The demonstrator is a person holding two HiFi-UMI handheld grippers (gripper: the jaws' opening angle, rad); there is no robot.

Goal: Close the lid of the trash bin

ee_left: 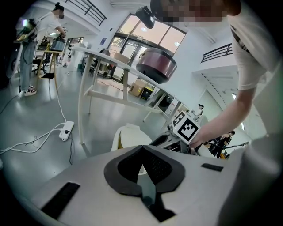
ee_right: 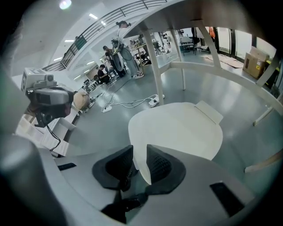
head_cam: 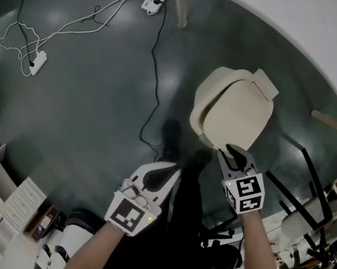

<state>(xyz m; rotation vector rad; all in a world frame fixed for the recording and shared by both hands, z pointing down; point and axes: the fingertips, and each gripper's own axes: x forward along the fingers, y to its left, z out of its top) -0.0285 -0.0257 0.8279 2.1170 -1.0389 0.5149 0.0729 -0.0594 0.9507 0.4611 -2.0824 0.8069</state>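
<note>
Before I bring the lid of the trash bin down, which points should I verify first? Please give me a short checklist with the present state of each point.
1. Lid position: raised at an angle above the rim of the trash bin, not yet down. Not ok.
2. Right gripper placement: the near edge of the lid lies between its jaws. Ok.
3. Right pads pressing on the lid: cannot tell.
4. Left gripper: jaws together, nothing in them, held apart from the bin. Ok.
5. Opening of the bin free of anything that sticks out: hidden under the lid. Cannot tell.
</note>
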